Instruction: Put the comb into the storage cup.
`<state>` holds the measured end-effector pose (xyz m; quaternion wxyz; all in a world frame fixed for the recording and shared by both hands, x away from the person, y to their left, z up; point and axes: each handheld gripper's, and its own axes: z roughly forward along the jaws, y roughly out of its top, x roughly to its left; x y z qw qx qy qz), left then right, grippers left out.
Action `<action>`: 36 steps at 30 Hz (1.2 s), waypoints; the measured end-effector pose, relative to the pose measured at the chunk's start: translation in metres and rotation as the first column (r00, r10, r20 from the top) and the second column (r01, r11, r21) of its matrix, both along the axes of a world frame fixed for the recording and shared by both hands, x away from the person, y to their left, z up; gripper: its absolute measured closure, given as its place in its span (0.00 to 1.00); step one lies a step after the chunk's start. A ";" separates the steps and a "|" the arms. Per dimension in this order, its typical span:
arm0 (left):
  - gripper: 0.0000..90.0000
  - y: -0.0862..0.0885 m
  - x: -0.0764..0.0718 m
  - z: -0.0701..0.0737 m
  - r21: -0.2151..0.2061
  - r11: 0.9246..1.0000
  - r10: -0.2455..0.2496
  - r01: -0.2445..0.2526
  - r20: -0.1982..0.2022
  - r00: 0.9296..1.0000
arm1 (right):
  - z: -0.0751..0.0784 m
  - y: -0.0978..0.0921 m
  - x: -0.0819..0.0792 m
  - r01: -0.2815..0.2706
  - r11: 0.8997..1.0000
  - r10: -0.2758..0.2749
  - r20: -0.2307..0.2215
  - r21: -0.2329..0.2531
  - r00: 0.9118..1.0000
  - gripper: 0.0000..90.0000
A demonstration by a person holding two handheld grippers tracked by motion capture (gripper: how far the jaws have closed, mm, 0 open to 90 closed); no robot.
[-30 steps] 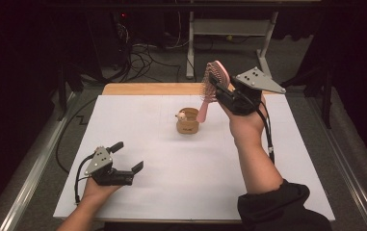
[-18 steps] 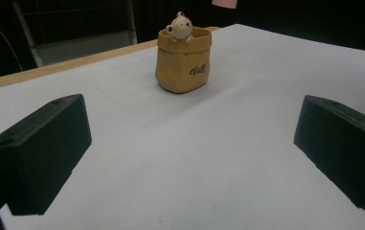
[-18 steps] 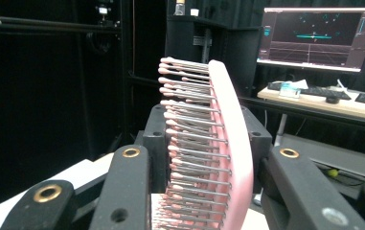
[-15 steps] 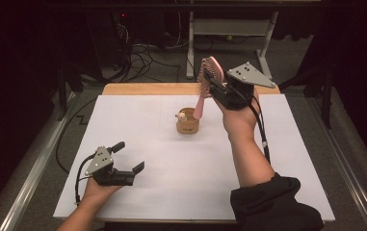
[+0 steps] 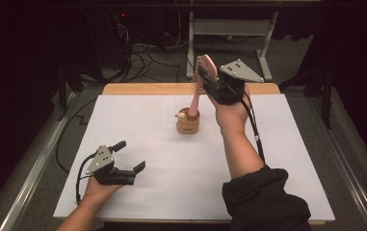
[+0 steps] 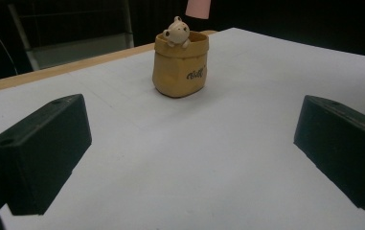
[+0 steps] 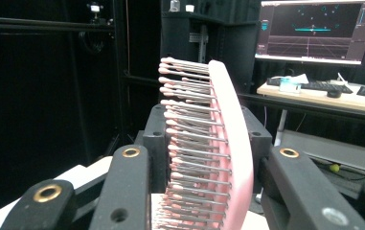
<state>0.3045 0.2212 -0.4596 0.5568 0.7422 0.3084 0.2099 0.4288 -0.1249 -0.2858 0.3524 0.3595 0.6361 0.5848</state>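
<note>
- High view: white table (image 5: pixel 268 159), wooden strip along its 12 o'clock edge, dark room, cables on the floor beyond.
- Right gripper (image 5: pixel 213 85) clamped on pink hairbrush (image 5: pixel 205 72), handle tip down in the tan bear cup (image 5: pixel 188 123) at table centre.
- Left gripper (image 5: pixel 129 156) at 7 o'clock, jaws spread, holding nothing.
- Right gripper view: monitor (image 7: pixel 316 31), keyboard on a desk.

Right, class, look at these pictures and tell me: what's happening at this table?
A person works at a white table with a claw in each hand. The right claw is shut on the head of a pink hairbrush, holding it nearly upright with its handle end at the mouth of a small tan holder with a bear figure on its rim. The left claw rests low near the front of the table, open and holding nothing.
</note>
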 end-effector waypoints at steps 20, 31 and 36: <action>0.00 -0.001 -0.001 0.000 -0.003 1.000 -0.001 0.001 0.001 1.000 | -0.032 0.011 0.026 0.029 0.999 -0.030 -0.058 -0.014 0.998 0.73; 0.00 -0.002 -0.001 0.000 0.000 1.000 -0.004 0.004 -0.001 1.000 | -0.049 0.008 0.033 0.040 0.999 -0.038 -0.097 0.018 0.995 0.73; 0.00 -0.002 0.000 -0.001 0.006 1.000 -0.002 0.002 -0.004 1.000 | -0.055 0.007 0.032 0.044 0.999 -0.042 -0.109 0.021 0.993 0.73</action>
